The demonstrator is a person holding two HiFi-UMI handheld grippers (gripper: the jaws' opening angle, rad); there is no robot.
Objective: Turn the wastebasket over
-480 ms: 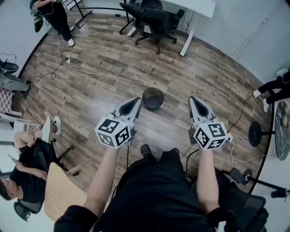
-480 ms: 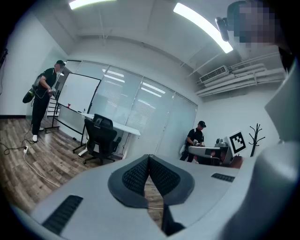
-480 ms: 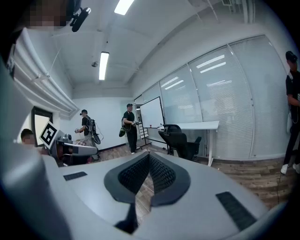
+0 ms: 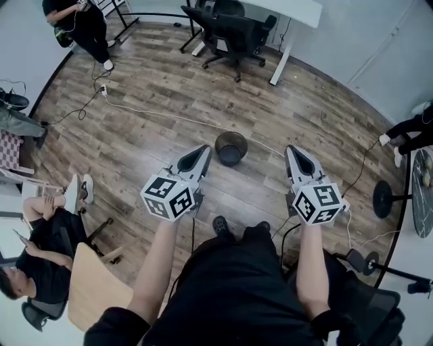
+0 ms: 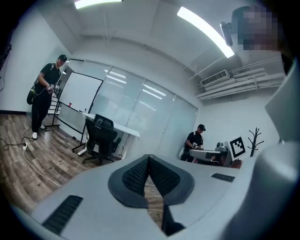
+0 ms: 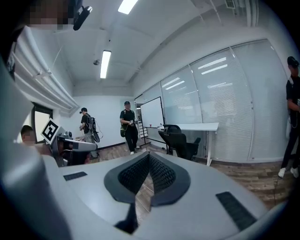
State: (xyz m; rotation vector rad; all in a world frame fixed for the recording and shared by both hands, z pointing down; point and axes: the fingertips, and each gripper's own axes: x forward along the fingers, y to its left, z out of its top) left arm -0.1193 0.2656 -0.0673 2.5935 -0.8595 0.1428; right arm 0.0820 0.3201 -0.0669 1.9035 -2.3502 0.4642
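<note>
I keep my left tongs (image 4: 204,149) and right tongs (image 4: 291,149) fully closed, empty; the upright wastebasket (image 4: 231,148) stands on the floor (image 4: 155,128) between them, untouched.

The wastebasket (image 4: 231,148), just ahead of and between the two sets of fingers, is black. Under the fingers the floor (image 4: 162,88) is brown wood-grain planking, streaked light and dark, and a thin white cable (image 4: 155,113) crosses it beyond the fingertips. The left gripper (image 4: 205,149) and right gripper (image 4: 290,149) are pale grey with dark grey inlays. Their pads (image 5: 136,176) are charcoal with a fine dotted texture. Behind the fingers each gripper bears a white cube (image 4: 168,196) printed with black square markers. Far beyond the fingers, black chairs (image 4: 233,30) stand at a white desk (image 4: 298,8). Behind the cubes, the person's clothes (image 4: 230,290) are black.
</note>
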